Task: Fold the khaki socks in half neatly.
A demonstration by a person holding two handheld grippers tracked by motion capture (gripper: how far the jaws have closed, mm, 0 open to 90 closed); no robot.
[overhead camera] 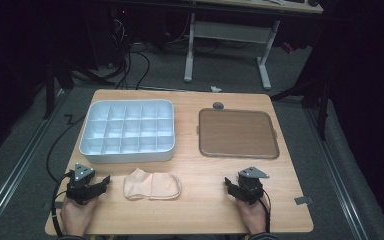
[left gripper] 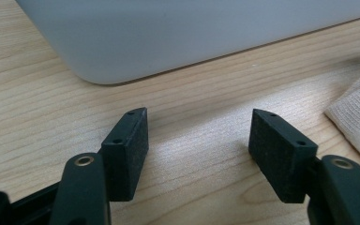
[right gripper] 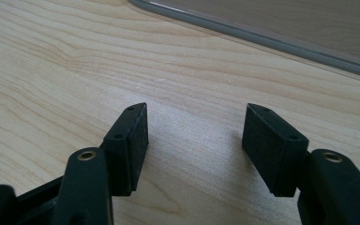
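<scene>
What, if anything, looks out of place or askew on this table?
Little stands out. The beige sock lies rumpled between the open left gripper and right gripper. The white divided box and the brown tray sit square; nothing spilled.

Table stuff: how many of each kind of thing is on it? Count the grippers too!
Divided boxes: 1, the white box
Trays: 1, the brown tray
Cloths: 1, the beige cloth
Small dark round things: 1, the dark knob
Grippers: 2, left gripper and right gripper, both open
Total: 6
</scene>
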